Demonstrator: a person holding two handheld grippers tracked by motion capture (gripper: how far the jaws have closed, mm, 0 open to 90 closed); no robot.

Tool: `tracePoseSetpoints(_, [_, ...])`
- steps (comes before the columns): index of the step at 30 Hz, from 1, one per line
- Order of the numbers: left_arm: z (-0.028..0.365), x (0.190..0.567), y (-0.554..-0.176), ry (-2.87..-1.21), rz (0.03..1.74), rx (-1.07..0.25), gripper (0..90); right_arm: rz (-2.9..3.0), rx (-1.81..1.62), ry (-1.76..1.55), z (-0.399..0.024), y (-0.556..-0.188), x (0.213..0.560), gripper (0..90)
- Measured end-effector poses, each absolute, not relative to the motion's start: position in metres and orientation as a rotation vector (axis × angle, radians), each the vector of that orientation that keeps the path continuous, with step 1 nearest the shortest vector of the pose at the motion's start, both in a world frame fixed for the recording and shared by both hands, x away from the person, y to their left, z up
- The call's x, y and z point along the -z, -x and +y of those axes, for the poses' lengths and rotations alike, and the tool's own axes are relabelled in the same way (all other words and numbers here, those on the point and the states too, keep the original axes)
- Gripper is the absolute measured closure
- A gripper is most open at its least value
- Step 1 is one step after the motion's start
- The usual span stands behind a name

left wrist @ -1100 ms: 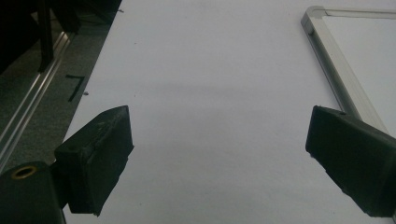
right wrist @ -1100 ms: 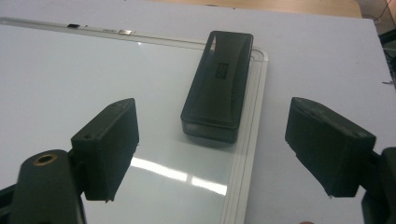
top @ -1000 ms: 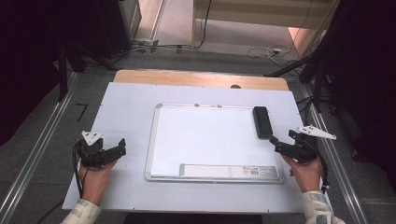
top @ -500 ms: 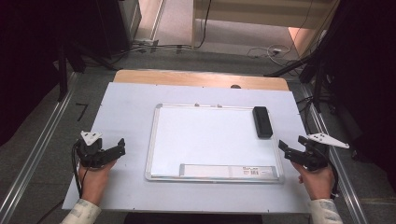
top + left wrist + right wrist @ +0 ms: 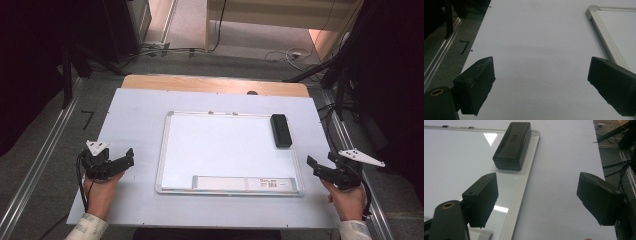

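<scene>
We judge the step in hand to be reaching for the black rectangular plastic eraser [image 5: 512,145], which lies ahead of our right gripper [image 5: 537,200] and a little toward its left jaw, on the near-right corner zone of the white aluminium-framed whiteboard [image 5: 227,150]. Both of that gripper's jaws stand wide apart with nothing between them. To do it well, we should line the 2 jaws with the eraser's long sides, come down over its middle, and close only once both pads flank it evenly, keeping off the frame rail just beside it. Our left gripper [image 5: 541,80] is equally wide open and empty over the pale table sheet [image 5: 536,37], the board's corner off its right jaw.
</scene>
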State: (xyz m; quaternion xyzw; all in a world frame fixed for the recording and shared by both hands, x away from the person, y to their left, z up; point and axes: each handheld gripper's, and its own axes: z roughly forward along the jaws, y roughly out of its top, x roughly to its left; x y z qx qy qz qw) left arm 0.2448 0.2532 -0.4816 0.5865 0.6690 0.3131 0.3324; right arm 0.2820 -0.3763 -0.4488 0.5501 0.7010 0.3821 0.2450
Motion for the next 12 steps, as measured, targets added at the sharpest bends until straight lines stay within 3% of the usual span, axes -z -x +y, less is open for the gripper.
tracePoseSetpoints(12, [0.252, 0.482, -0.245, -1.538, 1.749, -0.815, 7.8, 1.864, -1.046, -1.526, -0.389, -0.274, 0.449, 15.7])
